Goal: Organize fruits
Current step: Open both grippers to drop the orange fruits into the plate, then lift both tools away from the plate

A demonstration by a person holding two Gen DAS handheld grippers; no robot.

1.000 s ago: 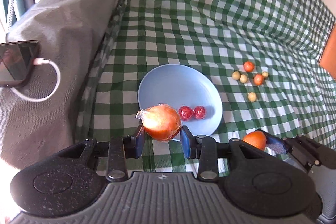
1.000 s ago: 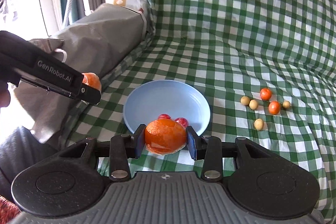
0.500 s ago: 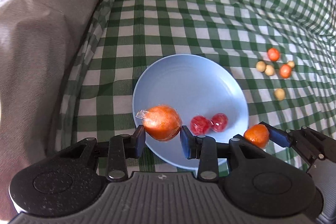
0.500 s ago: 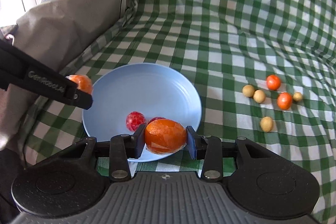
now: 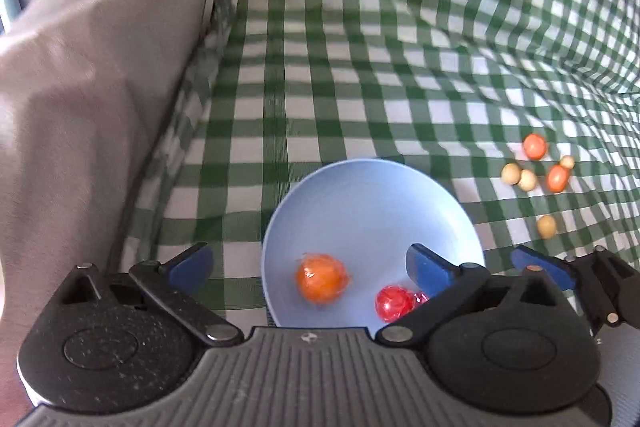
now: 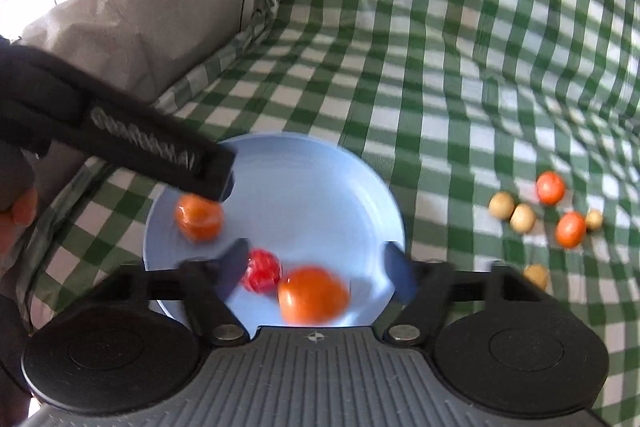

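A light blue plate point(image 5: 372, 203) lies on the green checked cloth; it also shows in the right wrist view point(image 6: 320, 195). My left gripper point(image 5: 308, 263) is open above it, and a wrapped orange fruit point(image 5: 321, 278) lies on the plate between its fingers. My right gripper point(image 6: 316, 263) is open, and a second orange fruit point(image 6: 313, 294) sits on the plate between its fingers. The first orange fruit point(image 6: 199, 217) shows under the left gripper there. Red wrapped fruits point(image 5: 394, 303) lie on the plate too.
Several small orange and tan fruits point(image 5: 536, 171) lie on the cloth right of the plate, also in the right wrist view point(image 6: 548, 211). A grey covered cushion point(image 5: 88, 99) rises at the left. The cloth climbs a backrest behind.
Both grippers have opened and let go of their orange fruits, which now lie on the blue plate. Both grippers have moved forward over the plate.
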